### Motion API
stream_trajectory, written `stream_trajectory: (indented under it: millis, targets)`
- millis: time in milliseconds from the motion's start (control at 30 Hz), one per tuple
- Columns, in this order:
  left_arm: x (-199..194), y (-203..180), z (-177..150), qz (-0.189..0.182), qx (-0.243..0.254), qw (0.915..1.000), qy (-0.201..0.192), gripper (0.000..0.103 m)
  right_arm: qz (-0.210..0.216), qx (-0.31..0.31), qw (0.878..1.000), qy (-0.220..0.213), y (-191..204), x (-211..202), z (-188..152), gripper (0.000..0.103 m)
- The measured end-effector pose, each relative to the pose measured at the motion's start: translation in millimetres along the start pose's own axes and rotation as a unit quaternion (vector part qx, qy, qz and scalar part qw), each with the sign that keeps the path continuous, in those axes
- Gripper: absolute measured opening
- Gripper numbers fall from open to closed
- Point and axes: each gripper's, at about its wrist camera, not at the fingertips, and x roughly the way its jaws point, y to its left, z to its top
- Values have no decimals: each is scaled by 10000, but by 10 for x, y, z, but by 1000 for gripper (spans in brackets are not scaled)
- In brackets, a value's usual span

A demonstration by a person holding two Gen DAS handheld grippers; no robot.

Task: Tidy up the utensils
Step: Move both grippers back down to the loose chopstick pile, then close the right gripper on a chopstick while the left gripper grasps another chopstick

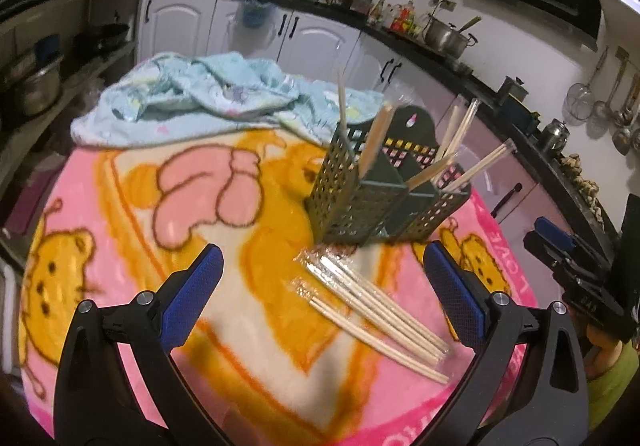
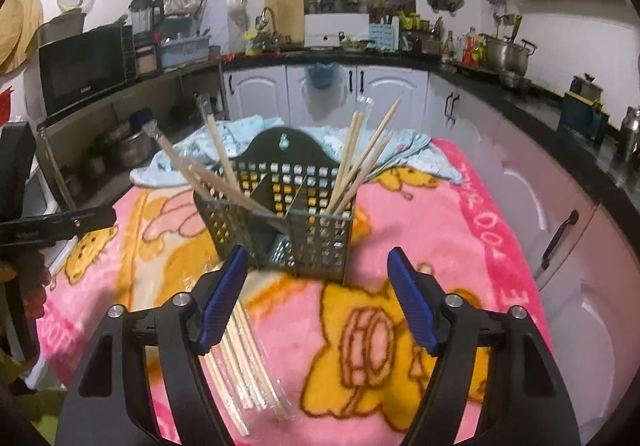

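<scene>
Both the left gripper (image 1: pixel 322 296) and the right gripper (image 2: pixel 316 296) have their jaws wide apart and hold nothing. Some chopsticks already stand in the green holder (image 2: pixel 280 222) in the middle of the desk, and more wrapped chopsticks (image 1: pixel 372 310) lie flat on the pink blanket (image 1: pixel 120 206), just on the near side of the holder. I think the job is partway done: next, a gripper should go down, pinch one of the flat chopsticks and stand it in the holder.

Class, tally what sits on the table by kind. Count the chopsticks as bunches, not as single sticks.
Chopstick bunches: 3 (two standing in the caddy, one lying loose)
Green utensil caddy: 1
Pink blanket: 1
Light blue towel: 1
Total: 6
</scene>
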Motion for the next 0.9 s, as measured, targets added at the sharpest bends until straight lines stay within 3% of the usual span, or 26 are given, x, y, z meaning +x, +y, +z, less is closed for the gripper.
stream_trajectory:
  millis: [100,167,367,500,900]
  targets:
    - [100,44,-40,29,-46,9999,150,79,127,-144,9996,211,85,122,-53,53]
    - [162,79,-70,0,-139,9996,249,66,269,-248,9987,346,166,212,-85,47]
    - [372,174,-220,-275,-425,9963,701,33,712,-543,9935,701,414,525,-152,32]
    - [495,213,-302,-374,-584,9931,949,31,909,-642,9891,961,525,744,-207,25]
    - [791,294,-454,-484,-862,9854,1386,30,989,-840,9806,1466,627,1259,-298,25]
